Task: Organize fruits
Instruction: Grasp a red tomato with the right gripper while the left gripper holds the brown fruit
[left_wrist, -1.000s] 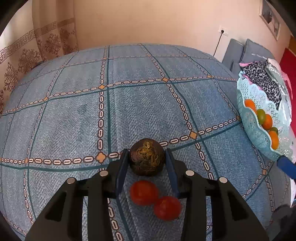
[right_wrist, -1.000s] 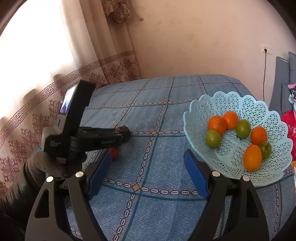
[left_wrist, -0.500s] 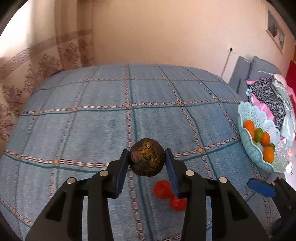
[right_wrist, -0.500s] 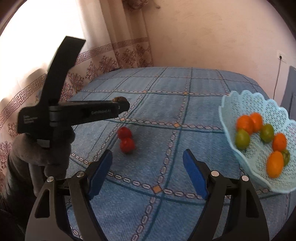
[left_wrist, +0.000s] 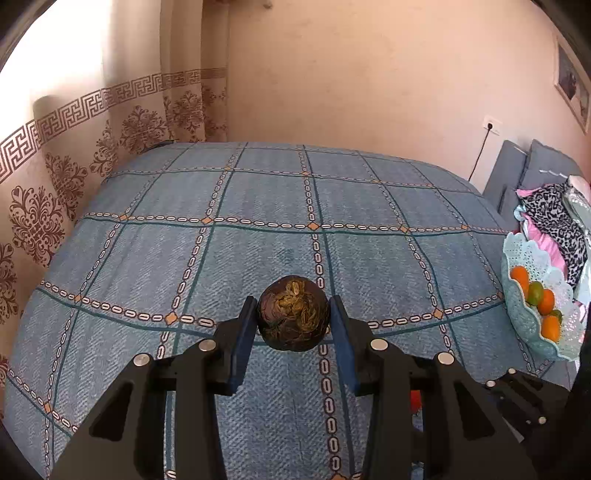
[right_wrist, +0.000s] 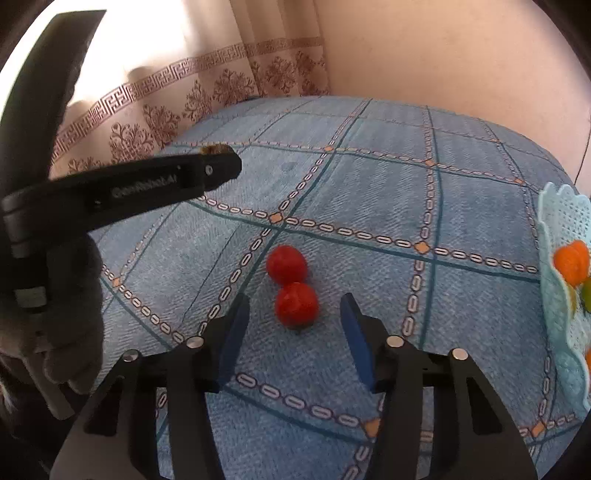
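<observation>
We hold a two-finger gripper in each hand above a bed with a blue checked cover (left_wrist: 258, 236).

**Left gripper** (left_wrist: 293, 321): clenched on a dark brown round fruit (left_wrist: 293, 318). Both blue pads press its sides, and the fruit hangs clear of the cover. In the right wrist view this gripper reaches in from the left, with only a sliver of the fruit visible at its tip.

**Right gripper** (right_wrist: 293, 325): its jaws have just been closing, but they are not yet gripping. The nearer red fruit (right_wrist: 296, 303) sits between the pads with a gap on either side. It rests on the cover and touches the farther red fruit (right_wrist: 286, 263) behind it.

**Basket** (right_wrist: 561, 236): a light blue lattice basket stands at the right edge of the bed, well apart from the red fruits. It already contains orange and green fruits (left_wrist: 535, 295).

**Step in hand:** we judge this to be the pick of the nearer red fruit with the right gripper, while the left carries the brown fruit.

**Next move:**
1. Lower the right pads level with the middle of the fruit.
2. Finish closing without nudging the touching neighbour, which could roll on the soft cover.
3. Lift, then carry both held fruits right to the basket.
</observation>
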